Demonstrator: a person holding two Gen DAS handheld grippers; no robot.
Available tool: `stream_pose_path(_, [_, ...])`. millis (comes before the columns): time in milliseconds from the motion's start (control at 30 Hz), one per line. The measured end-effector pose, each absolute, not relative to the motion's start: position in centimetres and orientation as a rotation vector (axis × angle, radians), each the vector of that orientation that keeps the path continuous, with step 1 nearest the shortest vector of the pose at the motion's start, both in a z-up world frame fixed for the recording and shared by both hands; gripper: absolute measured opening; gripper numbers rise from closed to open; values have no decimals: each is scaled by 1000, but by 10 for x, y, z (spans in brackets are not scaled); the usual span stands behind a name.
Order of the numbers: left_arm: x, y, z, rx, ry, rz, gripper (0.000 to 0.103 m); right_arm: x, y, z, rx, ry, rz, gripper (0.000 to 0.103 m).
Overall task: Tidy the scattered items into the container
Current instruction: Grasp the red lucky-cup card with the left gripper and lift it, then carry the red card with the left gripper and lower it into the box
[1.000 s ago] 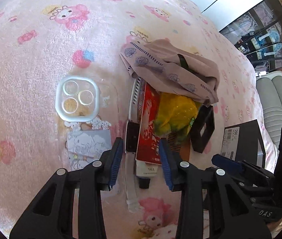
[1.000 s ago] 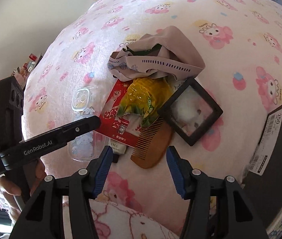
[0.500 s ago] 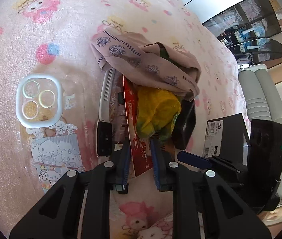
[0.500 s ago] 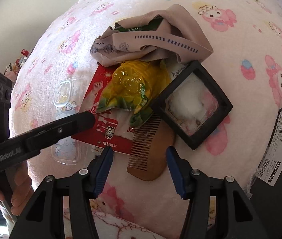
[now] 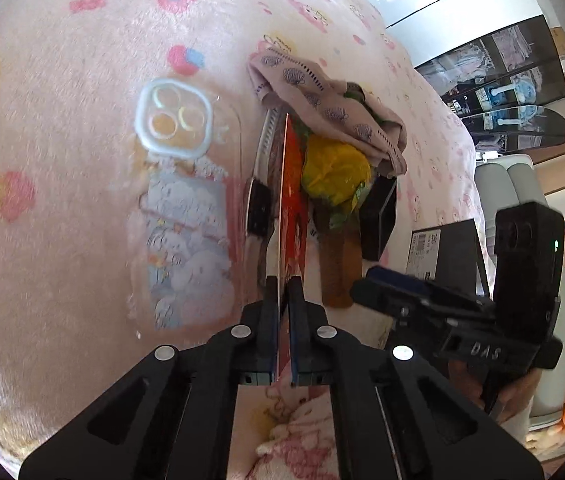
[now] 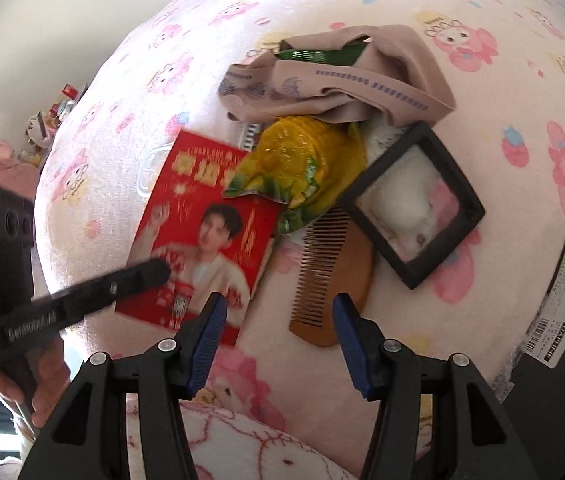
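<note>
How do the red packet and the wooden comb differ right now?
The red packet is thin, printed paper and is clamped edge-on in the left gripper; the wooden comb is plain brown, thicker, and lies untouched in front of the open right gripper. Both sit partly under the yellow bag on the pink blanket.

"GenRobot.AI" runs along the left claw; "250" is printed on the black box's white label.
</note>
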State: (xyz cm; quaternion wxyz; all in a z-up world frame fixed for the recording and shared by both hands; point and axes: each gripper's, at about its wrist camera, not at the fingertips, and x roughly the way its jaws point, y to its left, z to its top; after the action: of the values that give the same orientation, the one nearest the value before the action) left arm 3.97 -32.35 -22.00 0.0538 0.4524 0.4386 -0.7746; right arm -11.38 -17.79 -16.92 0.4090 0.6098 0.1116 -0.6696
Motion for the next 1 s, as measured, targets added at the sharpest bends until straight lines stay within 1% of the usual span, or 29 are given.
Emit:
stream_pose_path(67, [42, -318, -226, 1432, 1272, -2319, 12, -113, -185, -174, 1547, 300, -1654, 51])
stream_pose_path(100, [42, -318, -227, 1446, 1239, -2300, 17, -112, -188, -178, 1561, 302, -1627, 51])
stream_pose_path(200, [40, -325, -225, 1415, 1213, -2289, 22, -113, -195, -192, 1610, 317, -1573, 52])
stream_pose_path(300, [31, -331, -220, 1370, 1121, -2295, 28, -117, -198, -198, 1640, 295, -1523, 53])
stream_pose_path(367, [22, -333, -224, 1370, 1122, -2307, 28, -121, -201, -200, 1645, 281, -1508, 54])
stream_pose_path(500, [5, -332, -237, 1429, 1197, -2334, 28, -126, -207, -205, 1653, 268, -1474, 53])
stream_pose_path(533, [4, -331, -238, 1441, 1201, -2327, 27, -125, -208, -203, 1634, 273, -1489, 52])
stream_pose_path(600, [2, -324, -234, 1444, 1145, -2335, 27, -124, -205, -194, 1583, 286, -1548, 41])
stream_pose_path(667, [6, -321, -229, 1437, 1161, -2347, 27, -122, -201, -186, 1549, 284, -1591, 39])
stream_pose_path(733, [16, -322, -219, 1401, 1189, -2362, 26, -118, -198, -174, 1510, 287, -1625, 36])
stream_pose_path(867, [33, -323, -181, 1301, 1207, -2430, 24, -105, -196, -138, 1403, 292, -1682, 36])
stream_pose_path(1000, [41, -313, -136, 1221, 1147, -2515, 24, -93, -185, -87, 1271, 249, -1749, 35])
